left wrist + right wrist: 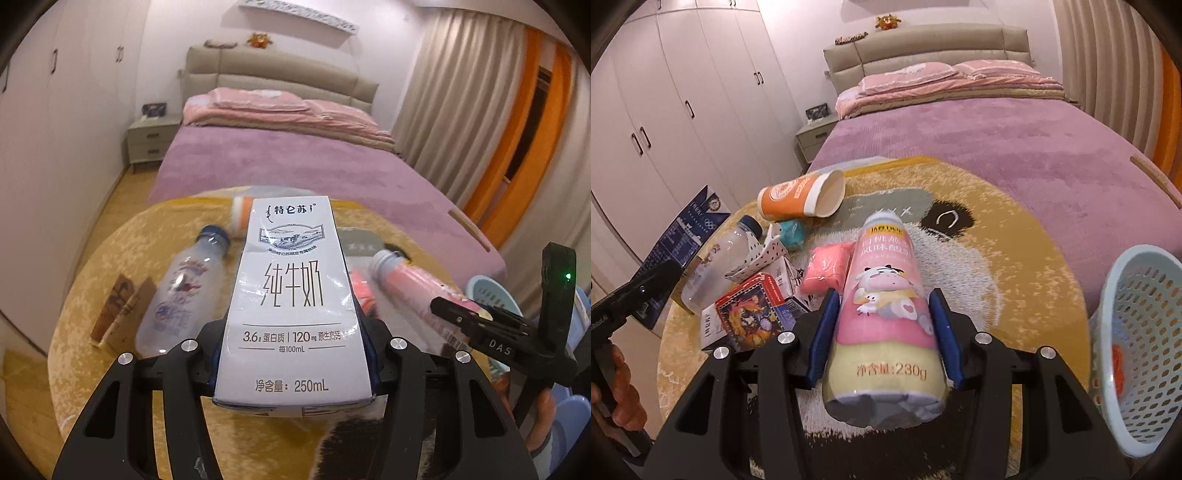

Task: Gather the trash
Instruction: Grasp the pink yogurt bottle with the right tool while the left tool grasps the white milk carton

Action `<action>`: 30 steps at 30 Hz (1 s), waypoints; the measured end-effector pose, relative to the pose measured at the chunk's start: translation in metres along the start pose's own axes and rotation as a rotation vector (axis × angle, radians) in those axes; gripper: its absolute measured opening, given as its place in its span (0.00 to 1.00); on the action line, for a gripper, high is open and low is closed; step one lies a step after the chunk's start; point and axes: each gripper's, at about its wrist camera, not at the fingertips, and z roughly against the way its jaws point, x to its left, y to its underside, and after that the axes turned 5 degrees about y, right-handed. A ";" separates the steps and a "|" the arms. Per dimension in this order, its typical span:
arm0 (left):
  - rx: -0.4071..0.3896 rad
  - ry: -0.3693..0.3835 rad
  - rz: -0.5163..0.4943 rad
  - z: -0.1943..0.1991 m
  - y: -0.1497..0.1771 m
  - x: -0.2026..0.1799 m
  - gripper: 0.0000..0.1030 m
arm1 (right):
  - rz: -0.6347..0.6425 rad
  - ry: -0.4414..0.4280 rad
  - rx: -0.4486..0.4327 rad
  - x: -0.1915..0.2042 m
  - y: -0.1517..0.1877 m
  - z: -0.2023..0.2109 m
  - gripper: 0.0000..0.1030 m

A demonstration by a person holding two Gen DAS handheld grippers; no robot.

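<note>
Left wrist view: the left gripper (293, 354) had its fingers clamped on the sides of a white milk carton (291, 295), held lengthwise and clear of the round yellow rug (85, 302), evidently so it could be carried off as trash. On the rug beyond lay a frosted plastic bottle (181, 291) on its side, a brown cardboard piece (122, 314) at its left, and an orange paper cup (242, 218) partly hidden behind the carton. At right, the right gripper (461, 314) held a pink yoghurt bottle (410, 291). A bed with a purple cover (295, 162) stood behind. Right wrist view: the right gripper's blue-padded fingers (822, 343) were pressed against both flanks of the pink bottle, cap pointing away, raised off the rug. Remaining litter sat left of it: the orange cup lying on its side, the clear bottle, a pink packet (827, 269), a teal lump (792, 232), a printed small box (753, 317). A pale blue perforated basket (1137, 332), tilted at the right edge, was probably the collecting bin, near enough for the bottle to go in next.
</note>
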 end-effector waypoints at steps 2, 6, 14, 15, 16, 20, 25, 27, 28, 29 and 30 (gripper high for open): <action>-0.002 0.017 -0.015 0.000 0.001 -0.009 0.51 | 0.005 0.005 0.000 -0.003 0.003 0.008 0.45; 0.000 0.041 -0.034 -0.002 0.004 -0.023 0.51 | 0.038 0.027 0.053 -0.007 0.024 0.023 0.45; 0.023 0.081 -0.053 -0.012 0.015 -0.041 0.51 | 0.030 0.005 0.164 -0.017 0.059 0.022 0.46; 0.025 0.083 -0.058 -0.012 0.018 -0.042 0.51 | 0.015 -0.004 0.169 -0.019 0.057 0.021 0.46; 0.026 0.085 -0.063 -0.012 0.018 -0.044 0.51 | 0.008 -0.008 0.176 -0.020 0.057 0.019 0.46; 0.026 0.088 -0.068 -0.009 0.018 -0.047 0.51 | -0.004 -0.021 0.233 -0.020 0.050 0.002 0.58; 0.026 0.083 -0.071 -0.006 0.018 -0.047 0.51 | 0.004 -0.036 0.262 -0.017 0.044 -0.011 0.44; 0.028 0.082 -0.072 -0.007 0.018 -0.049 0.51 | 0.013 -0.035 0.231 -0.015 0.041 -0.004 0.45; 0.029 0.083 -0.073 -0.008 0.018 -0.050 0.51 | 0.021 -0.033 0.209 -0.015 0.040 0.001 0.45; 0.029 0.086 -0.076 -0.008 0.017 -0.052 0.51 | 0.022 -0.035 0.188 -0.016 0.038 0.006 0.45; 0.028 0.087 -0.079 -0.008 0.018 -0.055 0.51 | 0.020 -0.039 0.173 -0.017 0.037 0.011 0.45</action>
